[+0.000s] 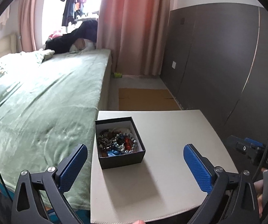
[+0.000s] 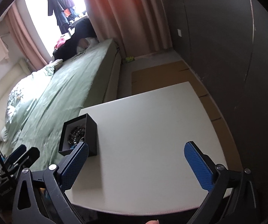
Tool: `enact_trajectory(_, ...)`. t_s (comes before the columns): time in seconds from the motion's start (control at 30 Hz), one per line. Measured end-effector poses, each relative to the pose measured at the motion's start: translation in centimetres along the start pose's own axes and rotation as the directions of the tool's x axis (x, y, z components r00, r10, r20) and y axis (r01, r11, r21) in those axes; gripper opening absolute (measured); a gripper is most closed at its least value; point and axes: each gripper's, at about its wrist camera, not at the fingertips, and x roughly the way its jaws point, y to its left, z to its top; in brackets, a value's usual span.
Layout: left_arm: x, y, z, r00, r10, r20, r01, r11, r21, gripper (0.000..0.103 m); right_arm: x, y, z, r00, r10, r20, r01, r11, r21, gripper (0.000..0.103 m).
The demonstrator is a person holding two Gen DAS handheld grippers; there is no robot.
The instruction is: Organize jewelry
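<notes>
I am holding my left gripper (image 1: pixel 135 165) with its jaws spread wide and empty, hovering over the near edge of the white desk (image 1: pixel 180 130). My right gripper (image 2: pixel 136 165) is likewise hanging with jaws wide apart, gripping nothing, above the near part of the same desk. The open black jewelry box (image 1: pixel 120 141) is sitting at the desk's left edge, about midway along it, upright and apart from both grippers. Inside it, a tangle of bead bracelets (image 1: pixel 118 141) is lying in a heap: dark brown, pale blue, red and bright blue pieces. The rest of the desk top is showing bare white. Just beside the desk's left edge, the bed (image 1: pixel 46 93) with its green cover is stretching away towards pink curtains (image 1: pixel 132 24).
</notes>
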Motion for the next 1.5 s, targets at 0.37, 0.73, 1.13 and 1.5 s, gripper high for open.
enact_trajectory(0.37,-2.0,0.0,0.3,0.998,-0.018,0.066,0.017,1.0,0.01,0.103,-3.2,1.0,-0.7,0.997,0.032,0.072,-0.027,0.998,-0.057,0.103)
enact_trajectory(0.73,-1.8,0.0,0.4,0.998,-0.018,0.059,0.016,1.0,0.024,0.102,-3.1,1.0,-1.0,0.998,0.013,0.067,-0.009,0.998,-0.054,0.103)
enact_trajectory(1.13,-2.0,-0.1,0.4,0.998,-0.002,0.067,-0.001,0.999,0.037,0.103,-2.8,1.1,-1.1,0.998,0.0,0.058,0.003,0.999,-0.051,0.103)
enact_trajectory(1.5,-2.2,-0.1,0.5,0.998,0.002,0.064,-0.005,0.999,0.041,0.103,-3.0,1.0,-1.0,0.998,-0.002,0.067,0.005,0.999,-0.046,0.103)
